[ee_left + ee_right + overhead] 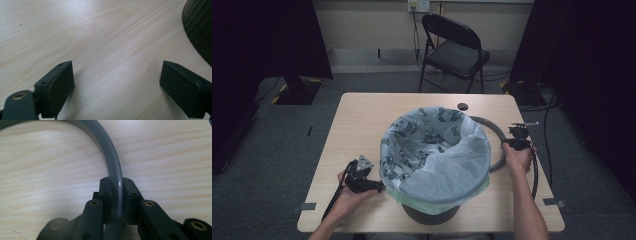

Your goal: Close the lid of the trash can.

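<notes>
Grey carpet runs under a pale wooden desk [362,120] in the high view, with a black folding chair [454,50] against the far wall and dark curtains at both sides. On the middle of the desk stands a dark bin [432,212] lined with a white printed bag [434,150] whose edge is folded out over the rim; this bulky bin sits between the two hands and hides part of the grey ring [497,142], which lies flat on the desk just right of and behind it. The left tool [374,186] rests low on the desk near the bin's left side, held in the person's left hand [349,192]. The right tool [508,144] meets the ring at its right-hand arc, with the right hand [518,157] behind it and its cable looping back toward the desk edge. From the left gripper view, the left tool [116,82] has its jaws wide apart over bare wood, nothing between them, and the ribbed dark wall of the bin [200,30] fills the upper right corner. From the right gripper view, the right tool [117,187] is clamped on the ring [110,157], the two pads pressing its band from either side, while the rest of the ring curves away up and to the left across the desk.
</notes>
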### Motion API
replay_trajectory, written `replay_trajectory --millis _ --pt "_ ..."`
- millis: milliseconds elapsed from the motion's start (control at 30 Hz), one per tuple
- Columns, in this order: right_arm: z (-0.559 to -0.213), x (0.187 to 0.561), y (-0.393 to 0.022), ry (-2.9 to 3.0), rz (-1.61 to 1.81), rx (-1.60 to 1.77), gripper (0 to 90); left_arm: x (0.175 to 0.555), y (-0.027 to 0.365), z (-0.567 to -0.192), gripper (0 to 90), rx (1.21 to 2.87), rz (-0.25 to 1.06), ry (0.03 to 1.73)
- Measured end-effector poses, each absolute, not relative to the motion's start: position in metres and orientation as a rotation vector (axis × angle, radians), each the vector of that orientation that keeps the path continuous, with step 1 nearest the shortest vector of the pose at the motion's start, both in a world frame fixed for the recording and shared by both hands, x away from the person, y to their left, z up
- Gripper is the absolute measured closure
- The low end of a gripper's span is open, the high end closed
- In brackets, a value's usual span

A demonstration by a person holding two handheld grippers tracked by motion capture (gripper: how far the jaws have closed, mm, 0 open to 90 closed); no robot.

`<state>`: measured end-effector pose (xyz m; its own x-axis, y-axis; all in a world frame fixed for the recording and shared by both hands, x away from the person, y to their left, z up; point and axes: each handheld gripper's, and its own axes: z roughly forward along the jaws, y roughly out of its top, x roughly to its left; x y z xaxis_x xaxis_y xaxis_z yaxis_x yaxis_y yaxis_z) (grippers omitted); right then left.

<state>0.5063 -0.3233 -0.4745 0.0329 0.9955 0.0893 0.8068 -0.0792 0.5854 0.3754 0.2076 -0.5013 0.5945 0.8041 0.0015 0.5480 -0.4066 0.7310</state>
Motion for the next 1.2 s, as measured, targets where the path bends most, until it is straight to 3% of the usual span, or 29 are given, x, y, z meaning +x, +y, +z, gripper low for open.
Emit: replay_trajectory --millis 633,1200 --pt "-0.449 0.508 -0.303 1.737 0.849 1.880 79.8 0.375 0.208 -0.501 11.5 2.116 0.465 1.066" --pt "-0.399 0.499 -0.287 1.610 1.015 1.752 80.0 0.375 0.208 -0.501 11.5 2.116 0.465 1.066"
